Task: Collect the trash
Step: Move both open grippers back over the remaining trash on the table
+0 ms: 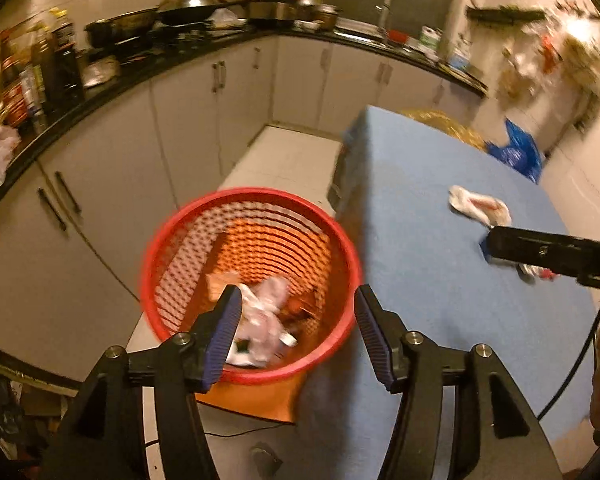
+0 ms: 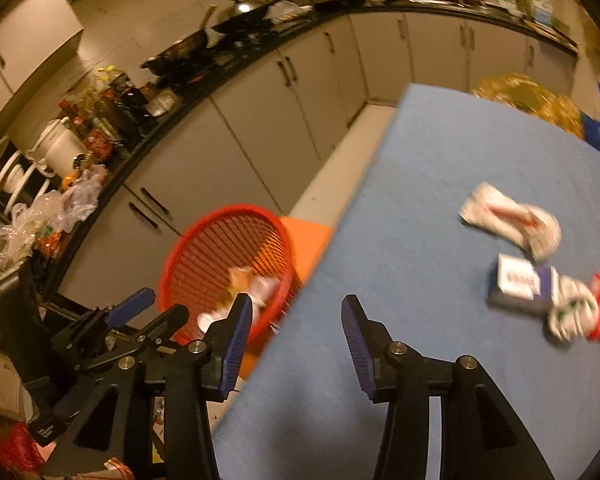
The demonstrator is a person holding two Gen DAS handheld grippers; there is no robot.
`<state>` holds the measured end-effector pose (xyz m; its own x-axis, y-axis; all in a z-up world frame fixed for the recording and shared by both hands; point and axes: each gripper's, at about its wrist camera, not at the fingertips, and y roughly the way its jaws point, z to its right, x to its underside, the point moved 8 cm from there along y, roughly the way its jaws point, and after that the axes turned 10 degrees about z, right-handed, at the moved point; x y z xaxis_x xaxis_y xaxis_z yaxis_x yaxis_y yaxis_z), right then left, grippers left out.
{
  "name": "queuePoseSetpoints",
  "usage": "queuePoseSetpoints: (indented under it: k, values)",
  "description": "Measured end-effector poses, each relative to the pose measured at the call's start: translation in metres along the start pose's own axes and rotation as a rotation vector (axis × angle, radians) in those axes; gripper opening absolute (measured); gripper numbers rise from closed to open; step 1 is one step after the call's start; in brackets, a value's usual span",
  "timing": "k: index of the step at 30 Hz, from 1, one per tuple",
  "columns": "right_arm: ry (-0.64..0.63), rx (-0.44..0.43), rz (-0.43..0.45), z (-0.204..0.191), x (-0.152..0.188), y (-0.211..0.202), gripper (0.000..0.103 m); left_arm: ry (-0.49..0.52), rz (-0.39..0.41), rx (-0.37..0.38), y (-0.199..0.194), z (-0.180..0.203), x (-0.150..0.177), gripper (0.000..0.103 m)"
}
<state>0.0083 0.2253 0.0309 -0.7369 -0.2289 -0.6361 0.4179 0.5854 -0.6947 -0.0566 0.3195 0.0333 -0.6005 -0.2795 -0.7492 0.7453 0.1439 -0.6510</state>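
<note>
A red mesh basket stands on the floor beside the blue table, with crumpled white trash inside; it also shows in the right wrist view. My left gripper is open and empty above the basket. My right gripper is open and empty over the table's left edge. On the table lie a white-and-red wrapper, a blue-and-white box and a crumpled white-and-red wrapper. The white-and-red wrapper also shows in the left wrist view.
White cabinets under a black counter crowded with pans and bottles run along the left and back. A blue plastic bag and a gold object sit beyond the table's far edge. An orange mat lies under the basket.
</note>
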Motion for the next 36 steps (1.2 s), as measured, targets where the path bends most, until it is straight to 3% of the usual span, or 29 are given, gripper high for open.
queuePoseSetpoints:
  k: [16, 25, 30, 36]
  values:
    - [0.184, 0.128, 0.035, 0.127, 0.049, -0.082, 0.051, 0.165, -0.034, 0.147, -0.004, 0.135, 0.021, 0.057]
    - [0.237, 0.213, 0.069, 0.200, 0.064, -0.118, 0.051, 0.236, -0.033, 0.185, -0.013, 0.192, 0.027, 0.058]
    - [0.239, 0.223, 0.089, 0.229, 0.043, -0.112, 0.051, 0.257, -0.041, 0.173, -0.018, 0.200, 0.029, 0.058]
    - [0.183, 0.223, 0.064, 0.249, 0.014, -0.070, 0.051, 0.252, -0.045, 0.124, -0.028, 0.190, 0.023, 0.061]
